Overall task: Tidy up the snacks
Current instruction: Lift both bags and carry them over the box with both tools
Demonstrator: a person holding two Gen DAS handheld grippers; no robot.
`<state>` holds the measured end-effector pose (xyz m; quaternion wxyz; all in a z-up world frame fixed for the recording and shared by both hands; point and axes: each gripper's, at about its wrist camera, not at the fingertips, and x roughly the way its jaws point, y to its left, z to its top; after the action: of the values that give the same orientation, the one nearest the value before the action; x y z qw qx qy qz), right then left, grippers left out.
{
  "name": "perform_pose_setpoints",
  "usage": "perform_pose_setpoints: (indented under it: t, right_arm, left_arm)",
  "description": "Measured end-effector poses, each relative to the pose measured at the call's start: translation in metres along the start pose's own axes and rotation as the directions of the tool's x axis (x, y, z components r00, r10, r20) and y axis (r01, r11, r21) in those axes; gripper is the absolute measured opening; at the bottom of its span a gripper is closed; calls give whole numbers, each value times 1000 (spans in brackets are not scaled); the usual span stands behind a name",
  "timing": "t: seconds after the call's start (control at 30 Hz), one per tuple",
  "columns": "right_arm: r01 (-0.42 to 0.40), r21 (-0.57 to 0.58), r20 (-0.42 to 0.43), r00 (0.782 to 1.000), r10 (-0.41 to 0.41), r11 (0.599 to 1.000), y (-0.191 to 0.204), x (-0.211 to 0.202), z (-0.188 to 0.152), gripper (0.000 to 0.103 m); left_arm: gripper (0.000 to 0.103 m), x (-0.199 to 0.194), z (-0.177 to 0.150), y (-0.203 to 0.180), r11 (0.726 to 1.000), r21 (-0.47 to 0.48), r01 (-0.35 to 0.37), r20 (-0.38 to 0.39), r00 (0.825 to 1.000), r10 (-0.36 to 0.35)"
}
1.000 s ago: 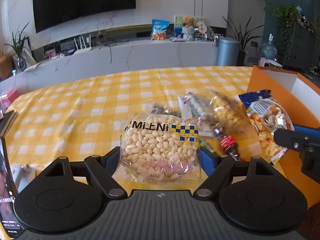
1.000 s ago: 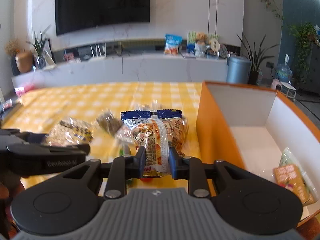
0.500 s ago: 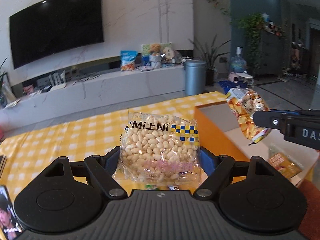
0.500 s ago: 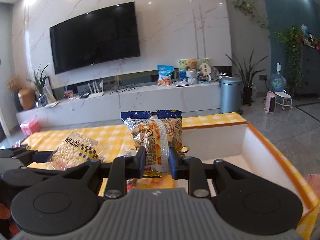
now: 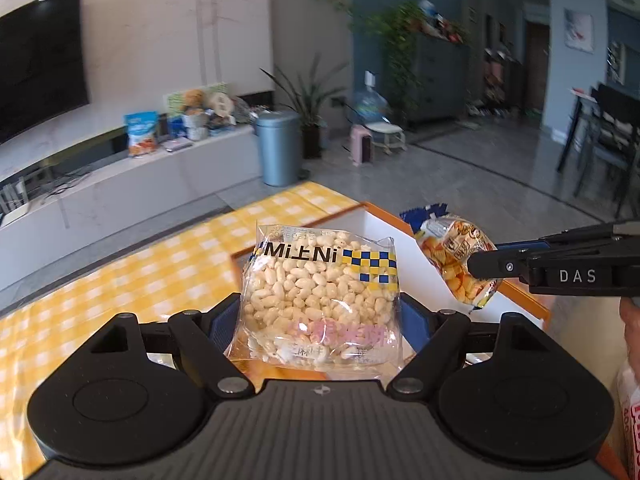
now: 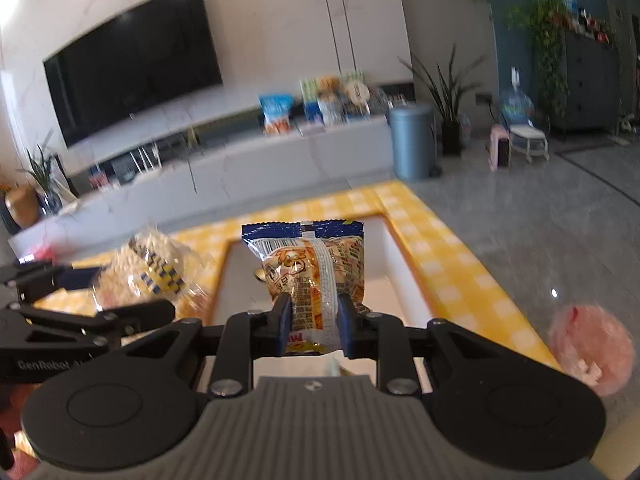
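Note:
My left gripper (image 5: 318, 326) is shut on a clear bag of white puffed snacks (image 5: 320, 292) with a blue-and-yellow checked label, held in the air above the near edge of the orange box (image 5: 520, 294). My right gripper (image 6: 313, 322) is shut on an orange snack bag with a blue top (image 6: 314, 270), held over the box's white inside (image 6: 396, 280). The right gripper and its bag (image 5: 460, 262) show in the left wrist view at the right. The left gripper's bag (image 6: 148, 272) shows blurred at the left of the right wrist view.
The box sits on a table with a yellow checked cloth (image 5: 140, 264). A red-and-white packet (image 5: 630, 420) shows at the right edge of the left wrist view. A blurred pink thing (image 6: 590, 350) is at the right. A TV console and a blue bin (image 6: 412, 142) stand behind.
Both grippers have lifted their bags off the table and swung right, from beside the snack pile to over the orange box. Both stay shut.

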<state>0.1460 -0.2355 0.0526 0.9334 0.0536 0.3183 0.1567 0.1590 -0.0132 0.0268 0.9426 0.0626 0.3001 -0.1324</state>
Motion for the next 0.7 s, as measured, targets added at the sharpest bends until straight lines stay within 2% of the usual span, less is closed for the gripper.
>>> perform_pose_setpoints:
  t: [0.2,0.33,0.53,0.7]
  right_arm:
    - [8,78,-184,983,6,997,-34,18,4,22]
    - [54,34,-238,970,-45,998,-37,26,0,22]
    - [91,13,-346,935,-81,996,-39,43,-10,22]
    - [125,31,-435,895,-99,992,-47,57,-21,24]
  left_arm:
    - [93,30,7,-9,997,38,67,-54,996,-65]
    - [93,43,4,-15,994,73,79,-88,994,-73]
    - [93,57,-4,-24,986,151,70,-145,988,-48]
    - [93,69,-7,-27,971,222,92,-206,978,-46]
